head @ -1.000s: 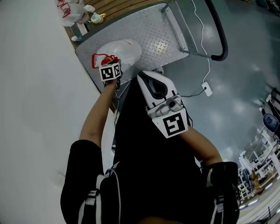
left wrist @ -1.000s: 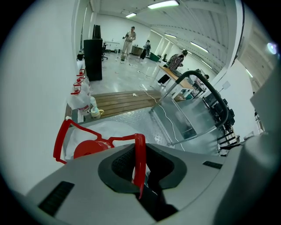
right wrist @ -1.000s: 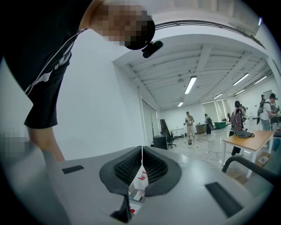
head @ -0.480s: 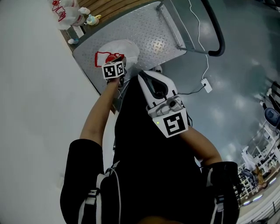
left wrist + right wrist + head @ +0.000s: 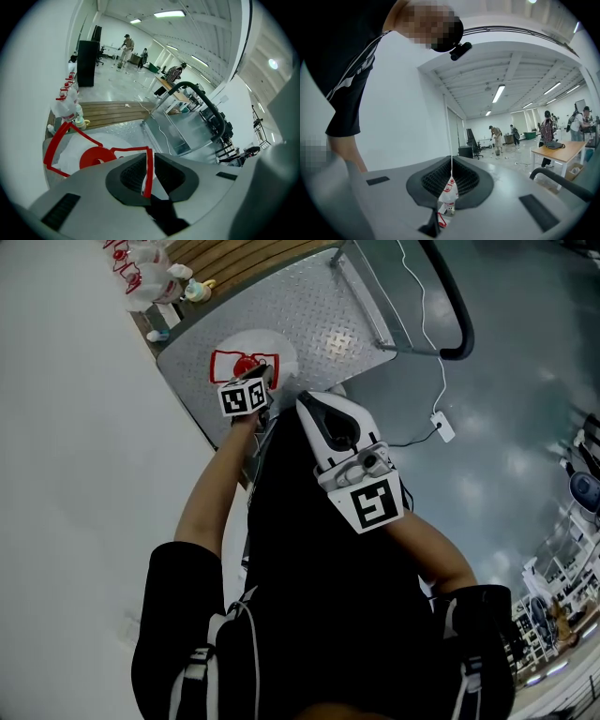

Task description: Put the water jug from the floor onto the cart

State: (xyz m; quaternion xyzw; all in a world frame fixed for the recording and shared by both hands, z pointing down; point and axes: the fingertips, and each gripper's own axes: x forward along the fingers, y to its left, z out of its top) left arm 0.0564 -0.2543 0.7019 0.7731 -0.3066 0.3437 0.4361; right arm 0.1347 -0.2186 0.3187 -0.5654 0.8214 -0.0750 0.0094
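The water jug is translucent white with a red cap and a red strap handle. In the head view it is over the near left part of the cart's checker-plate deck; whether it rests on the deck I cannot tell. My left gripper points down at the jug, and its pads are shut on the red handle. My right gripper hangs beside it in front of my body, level, jaws shut with nothing in them.
The cart's black push handle rises at the deck's far right side. Several more jugs stand by the wooden planks and the white wall on the left. A white cable and plug lie on the grey floor. People work far off.
My left gripper has moved a little right and forward over the deck with the jug's handle. The red handle now stands spread out above the jug. The right gripper has barely shifted.
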